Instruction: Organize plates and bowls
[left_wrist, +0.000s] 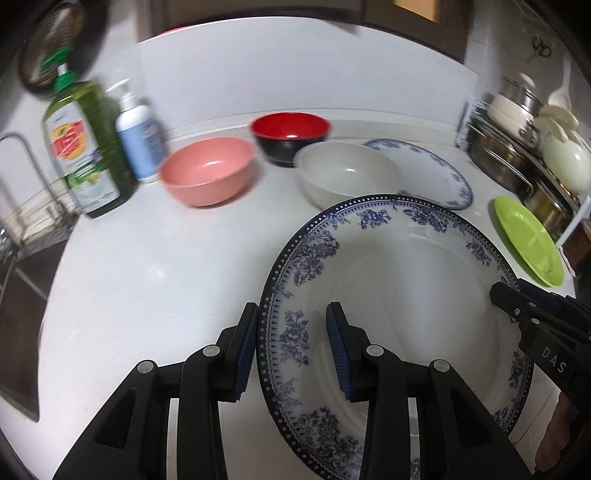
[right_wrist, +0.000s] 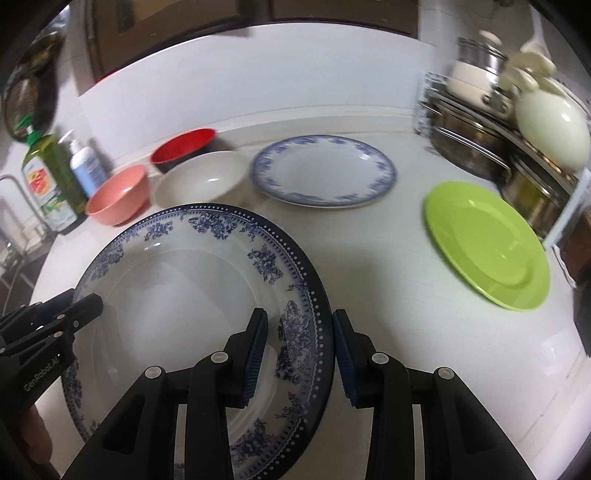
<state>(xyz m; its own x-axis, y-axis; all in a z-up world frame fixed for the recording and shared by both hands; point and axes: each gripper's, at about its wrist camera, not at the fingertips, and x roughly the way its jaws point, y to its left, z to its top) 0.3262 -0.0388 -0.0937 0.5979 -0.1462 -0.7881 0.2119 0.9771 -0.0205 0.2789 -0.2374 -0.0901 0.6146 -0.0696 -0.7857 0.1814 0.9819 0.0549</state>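
Observation:
A large white plate with a dark blue floral rim (left_wrist: 406, 295) (right_wrist: 177, 295) hangs tilted over the white counter, carried between both grippers. My left gripper (left_wrist: 292, 308) (right_wrist: 92, 302) is shut on its left rim, one pad outside, one inside. On the right rim my right gripper (right_wrist: 300, 314) (left_wrist: 506, 295) is shut the same way. Behind stand a pink bowl (left_wrist: 207, 170) (right_wrist: 120, 195), a red-and-black bowl (left_wrist: 290, 129) (right_wrist: 183, 146) and a white bowl (left_wrist: 347, 173) (right_wrist: 201, 181). A smaller blue-rimmed plate (left_wrist: 432, 170) (right_wrist: 323, 170) and a green plate (left_wrist: 528, 240) (right_wrist: 484, 243) lie flat to the right.
A green dish-soap bottle (left_wrist: 86, 147) and a white pump bottle (left_wrist: 138, 136) stand at the back left, by a sink (left_wrist: 18, 295). A rack of steel pots and lids (right_wrist: 498, 140) fills the right side. A white wall backs the counter.

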